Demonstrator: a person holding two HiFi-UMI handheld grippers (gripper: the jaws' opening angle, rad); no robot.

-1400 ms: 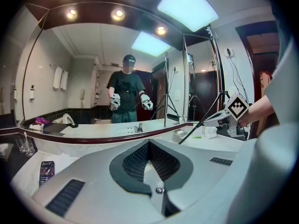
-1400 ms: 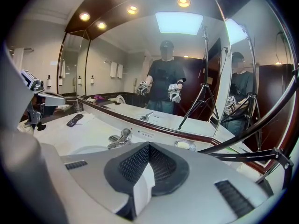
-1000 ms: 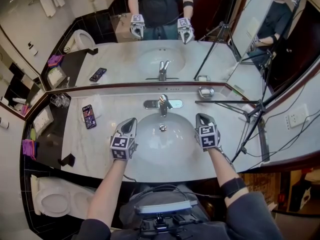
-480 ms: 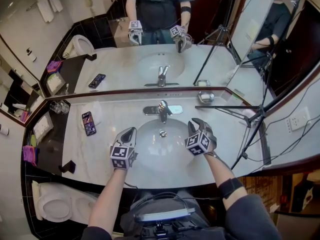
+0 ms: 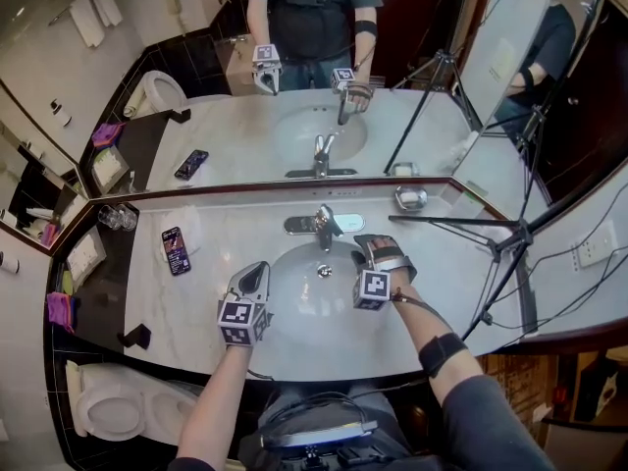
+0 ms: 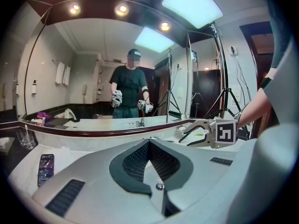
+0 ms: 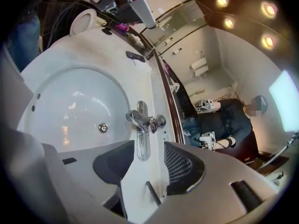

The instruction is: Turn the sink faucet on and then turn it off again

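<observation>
We can read no text, brand or number; the phone point(image 5: 176, 250) screen at the frame's left is too small.

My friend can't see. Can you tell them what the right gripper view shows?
The right gripper points at the faucet, its jaws opening with nothing held between them. The white basin and its drain lie left of the faucet, and the mirror on the right reflects a person.
</observation>
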